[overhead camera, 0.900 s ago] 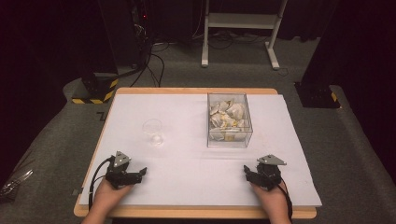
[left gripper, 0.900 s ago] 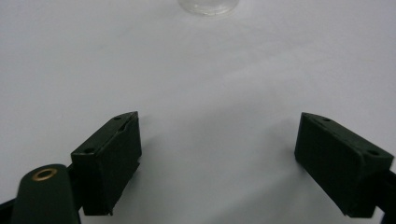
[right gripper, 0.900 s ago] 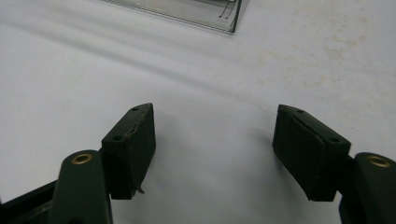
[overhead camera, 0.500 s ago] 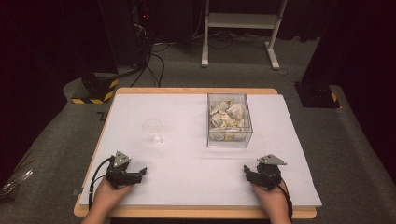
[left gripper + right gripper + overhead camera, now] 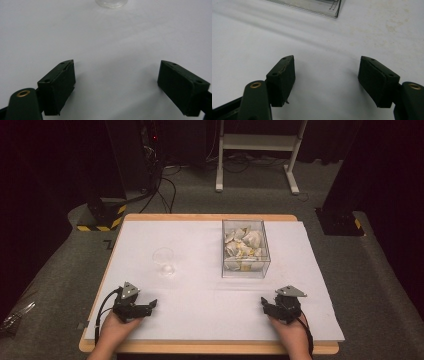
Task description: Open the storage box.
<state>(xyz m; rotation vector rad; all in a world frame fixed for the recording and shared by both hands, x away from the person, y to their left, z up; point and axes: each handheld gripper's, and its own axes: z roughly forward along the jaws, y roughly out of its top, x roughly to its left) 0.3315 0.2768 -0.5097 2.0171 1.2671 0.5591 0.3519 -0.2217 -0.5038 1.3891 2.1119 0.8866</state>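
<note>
Grippers unchanged against the earlier frames: my left gripper (image 5: 150, 305) and right gripper (image 5: 265, 304) rest at the table's (image 5: 200, 320) near edge, jaws apart, empty. Clear cup (image 5: 164, 260) left of centre, clear box (image 5: 245, 248) of scraps toward the far edge. Work not yet begun, I judge.

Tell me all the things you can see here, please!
table: one, white top with a wooden edge, in the middle of the room
clear cup: one, see-through, on the left half of the table
clear box: one, see-through, on the right half of the table, full of pale crumpled scraps
white stand: one, on the floor behind the table
black cables: several, on the grey floor at the back left
left hand-held gripper: one, black, open, at the near left of the table
right hand-held gripper: one, black, open, at the near right
</note>
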